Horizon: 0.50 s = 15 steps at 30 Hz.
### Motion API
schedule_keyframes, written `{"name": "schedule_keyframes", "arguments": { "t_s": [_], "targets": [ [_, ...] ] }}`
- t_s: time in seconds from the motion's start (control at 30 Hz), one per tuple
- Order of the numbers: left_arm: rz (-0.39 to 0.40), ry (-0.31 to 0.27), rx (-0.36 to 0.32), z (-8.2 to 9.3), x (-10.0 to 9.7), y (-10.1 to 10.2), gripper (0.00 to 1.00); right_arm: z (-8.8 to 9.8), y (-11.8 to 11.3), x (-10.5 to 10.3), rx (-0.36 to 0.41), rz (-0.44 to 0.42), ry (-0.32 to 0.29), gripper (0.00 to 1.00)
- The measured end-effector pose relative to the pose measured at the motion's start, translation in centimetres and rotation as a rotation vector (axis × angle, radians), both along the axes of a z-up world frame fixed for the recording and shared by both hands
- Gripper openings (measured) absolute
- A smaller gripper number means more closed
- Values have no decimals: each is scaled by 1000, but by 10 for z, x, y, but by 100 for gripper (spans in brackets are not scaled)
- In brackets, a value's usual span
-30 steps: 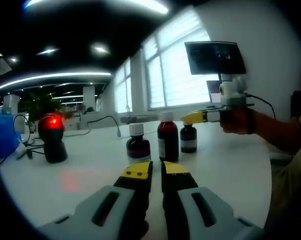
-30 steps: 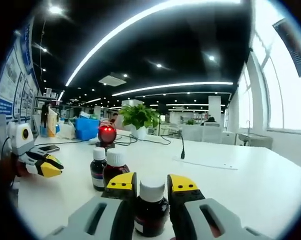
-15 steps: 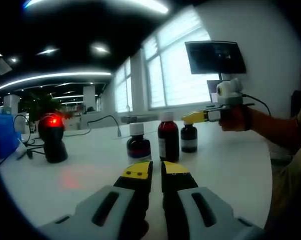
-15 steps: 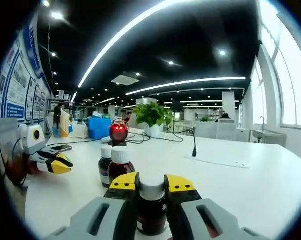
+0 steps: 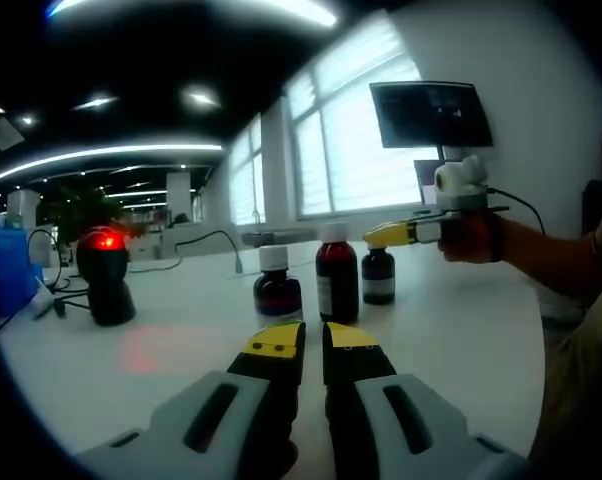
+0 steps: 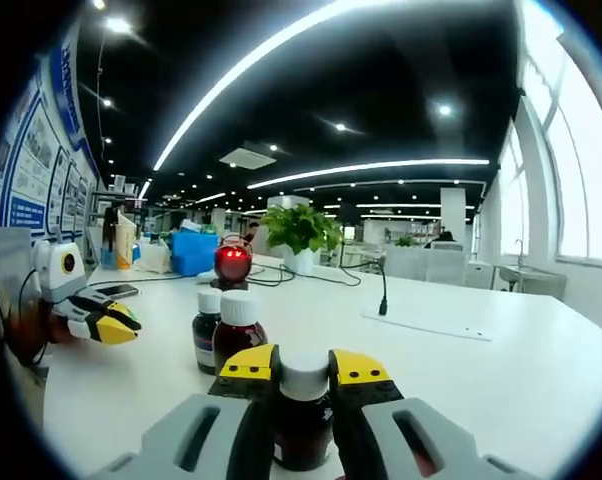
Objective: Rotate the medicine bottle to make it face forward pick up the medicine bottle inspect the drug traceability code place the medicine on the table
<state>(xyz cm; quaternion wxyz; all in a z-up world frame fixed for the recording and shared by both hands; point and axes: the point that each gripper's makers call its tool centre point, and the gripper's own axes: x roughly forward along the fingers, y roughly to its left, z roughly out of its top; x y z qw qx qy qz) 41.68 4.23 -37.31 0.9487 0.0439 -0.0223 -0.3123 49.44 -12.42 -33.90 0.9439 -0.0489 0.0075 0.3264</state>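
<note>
Little had shifted: right gripper (image 6: pixel 303 366) stayed clamped on the dark brown, white-capped medicine bottle (image 6: pixel 303 415); left gripper (image 5: pixel 302 340) hovered shut, holding nothing, above the white table (image 5: pixel 181 340).

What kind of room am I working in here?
Likely a large open-plan office or demo lab: long ceiling light strips, a big white table with a red-lit scanner, a potted plant, and blinds-covered windows.
</note>
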Motion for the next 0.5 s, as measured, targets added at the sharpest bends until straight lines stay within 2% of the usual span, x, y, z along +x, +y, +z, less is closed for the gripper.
{"name": "schedule_keyframes", "arguments": {
  "t_s": [0.5],
  "targets": [
    [-3,-4,1,0,-1,0,0,0,-4,-4,-23,-123,-47,16]
  ]
}}
